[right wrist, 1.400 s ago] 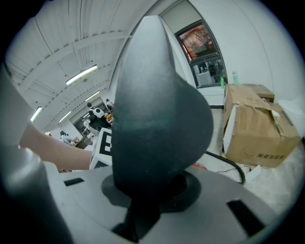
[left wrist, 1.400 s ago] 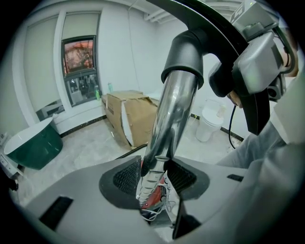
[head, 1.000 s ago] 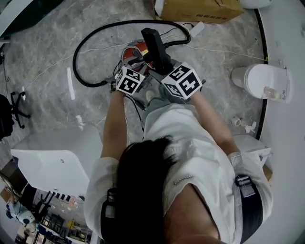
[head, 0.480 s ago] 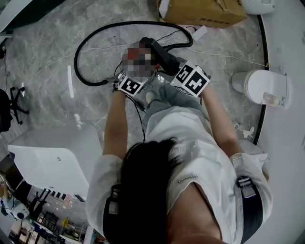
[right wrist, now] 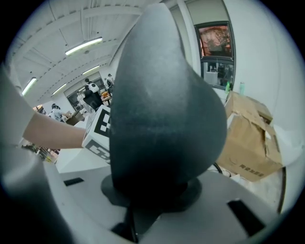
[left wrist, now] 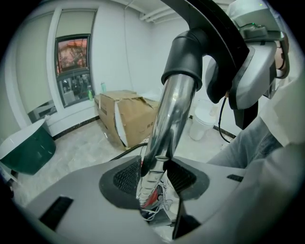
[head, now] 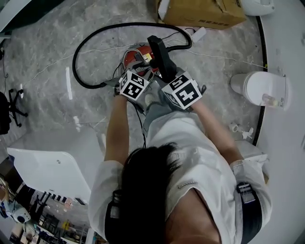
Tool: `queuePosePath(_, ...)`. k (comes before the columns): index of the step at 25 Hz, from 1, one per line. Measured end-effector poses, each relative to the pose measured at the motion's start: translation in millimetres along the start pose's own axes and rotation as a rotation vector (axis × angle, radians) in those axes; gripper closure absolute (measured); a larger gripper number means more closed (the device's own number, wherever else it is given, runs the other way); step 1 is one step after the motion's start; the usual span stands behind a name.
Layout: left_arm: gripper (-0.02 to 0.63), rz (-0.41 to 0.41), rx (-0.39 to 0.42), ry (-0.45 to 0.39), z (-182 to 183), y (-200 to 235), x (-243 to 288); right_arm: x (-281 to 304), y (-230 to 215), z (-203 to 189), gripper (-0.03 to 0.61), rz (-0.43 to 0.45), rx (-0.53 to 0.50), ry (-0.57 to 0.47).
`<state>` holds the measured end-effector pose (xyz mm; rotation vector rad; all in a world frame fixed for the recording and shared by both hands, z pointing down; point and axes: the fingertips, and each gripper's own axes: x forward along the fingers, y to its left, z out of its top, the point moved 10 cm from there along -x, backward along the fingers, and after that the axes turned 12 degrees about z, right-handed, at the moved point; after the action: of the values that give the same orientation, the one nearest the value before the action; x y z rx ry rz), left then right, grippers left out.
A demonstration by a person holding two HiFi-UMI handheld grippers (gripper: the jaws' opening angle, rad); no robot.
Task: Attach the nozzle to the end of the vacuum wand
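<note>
While the left gripper (left wrist: 155,177) squeezes the shiny wand (left wrist: 171,114), the right gripper (right wrist: 152,202) clamps the black nozzle (head: 159,53), upper middle. Top right, the cardboard box (head: 205,12) hides its inside.

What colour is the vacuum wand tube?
Shiny silver wand tube, clearest in the left gripper view.

A grey marbled floor (head: 43,43) spreads out below. A torn cardboard box (head: 202,12) sits at its far edge — a white lidded bin (head: 259,86) stands well apart to the right. A black chair base (head: 9,107) shows at the left edge — a dark green tub (left wrist: 26,150) rests below a window (left wrist: 72,69).
</note>
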<state>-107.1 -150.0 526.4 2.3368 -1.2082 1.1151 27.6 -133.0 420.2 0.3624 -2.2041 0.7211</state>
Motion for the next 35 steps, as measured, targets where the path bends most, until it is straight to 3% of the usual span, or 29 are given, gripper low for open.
queuePosePath(7,0.445,-0.052,0.008,0.007,0.1,2.1,0.0,4.9,-3.9,-21.1,0.474,-0.002,-0.150,-0.073)
queuePosePath(11,0.445,0.002,0.017,0.004,1.9,5.1,-3.2,8.8,-2.3,-10.4,0.474,-0.022,-0.128,-0.051)
queuePosePath(14,0.449,0.003,0.052,-0.001,4.5,2.0,-6.4,4.1,0.0,-8.3,0.469,0.024,-0.121,-0.030)
queuePosePath(19,0.451,-0.090,0.110,-0.002,-2.9,3.4,-12.9,3.2,1.1,-14.9,0.468,0.075,-0.289,0.039)
queuePosePath(23,0.453,-0.082,0.129,-0.005,0.5,0.9,-15.7,-3.2,-4.2,-11.2,0.466,0.111,-0.407,0.097)
queuePosePath(25,0.453,-0.062,0.095,-0.015,-2.3,-0.7,-16.4,-1.0,-0.7,-11.9,0.472,0.080,-0.361,0.080)
queuePosePath(31,0.453,-0.014,0.048,-0.028,4.1,11.7,-12.9,12.9,8.0,-0.8,0.474,-0.027,-0.066,-0.051)
queuePosePath(35,0.454,-0.017,0.080,-0.035,4.3,15.8,-13.2,16.6,14.2,8.6,0.472,-0.060,-0.005,-0.025)
